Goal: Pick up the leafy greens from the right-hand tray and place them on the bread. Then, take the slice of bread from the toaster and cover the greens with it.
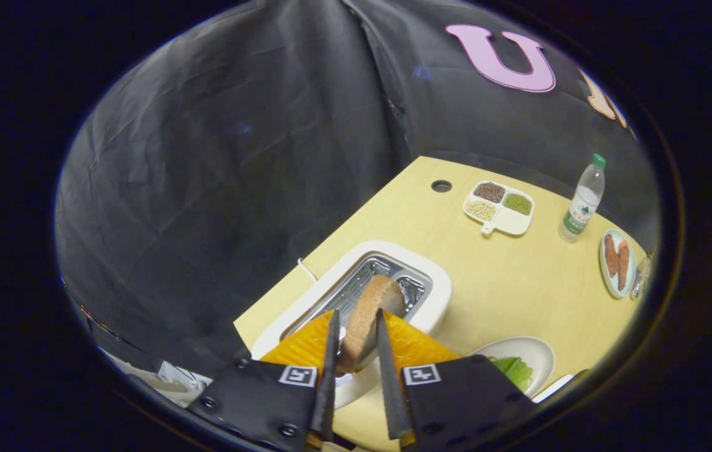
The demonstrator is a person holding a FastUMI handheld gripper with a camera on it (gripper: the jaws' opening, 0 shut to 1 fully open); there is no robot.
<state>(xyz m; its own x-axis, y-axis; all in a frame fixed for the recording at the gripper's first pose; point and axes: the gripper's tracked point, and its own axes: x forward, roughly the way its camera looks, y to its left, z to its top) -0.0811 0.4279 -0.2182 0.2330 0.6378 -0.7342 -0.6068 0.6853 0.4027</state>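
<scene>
The slice of bread (pixel 368 317) is being held between the two fingers of the gripper (pixel 356 326), which are closed onto its flat faces, one finger on each side. The slice is being carried on edge, with its long axis running straight ahead along the fingers and its rounded crust pointing away from them. Directly beyond and beneath it the toaster (pixel 437 285) is being seen, its open slot (pixel 356 285) lying under the far end of the slice; whether the bread is fully clear of the slot cannot be told.

The leafy greens (pixel 513 370) are being shown on a white plate (pixel 535 351) just to the right of the fingers and nearer than the toaster, on the wooden table (pixel 519 282). Whether a lower slice lies beneath them cannot be told. So the coming move is being judged as a short carry to the right and slightly back, with the slice being turned from edge-on to flat over the greens.

Farther off, a divided dish (pixel 499 210), a bottle (pixel 582 201) and a plate of sausages (pixel 616 260) are standing well apart from the path.
</scene>
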